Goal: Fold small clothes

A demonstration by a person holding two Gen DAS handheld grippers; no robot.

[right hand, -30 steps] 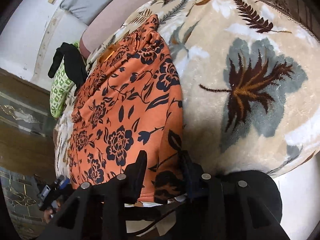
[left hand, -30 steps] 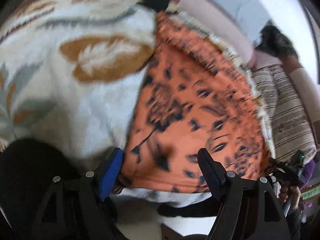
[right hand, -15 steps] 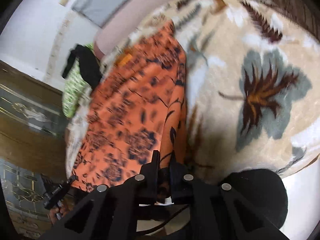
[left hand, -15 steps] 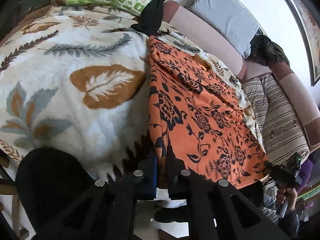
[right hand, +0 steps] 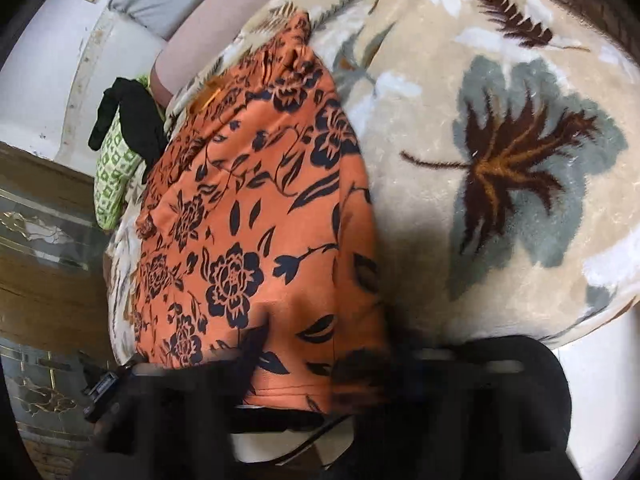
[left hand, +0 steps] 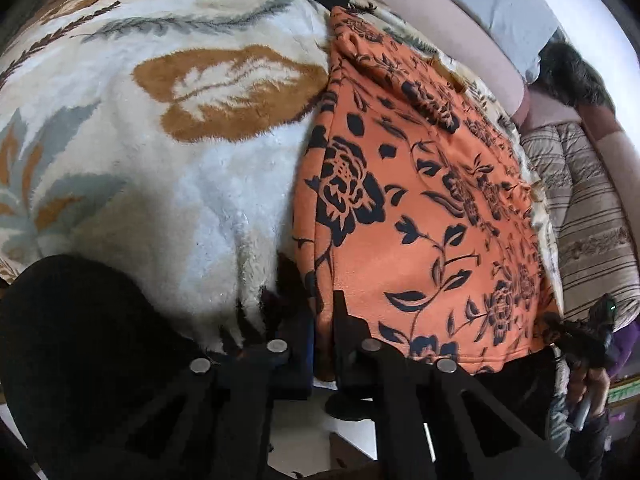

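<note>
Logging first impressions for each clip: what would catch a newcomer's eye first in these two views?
The orange floral garment dominates, spread flat on a cream leaf-print blanket that covers the surface. The left gripper has its fingers pinched on the garment's near left corner. The right gripper is a motion-blurred shape at the near edge, so its grip cannot be judged. A black cloth lies over a green patterned pillow at the far end.

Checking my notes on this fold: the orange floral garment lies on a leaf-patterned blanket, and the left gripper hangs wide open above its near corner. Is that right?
Not quite. The left gripper is not wide open: in the left wrist view its fingers are closed together on the near corner of the orange floral garment. The rest holds: the garment lies on the leaf-patterned blanket.
</note>
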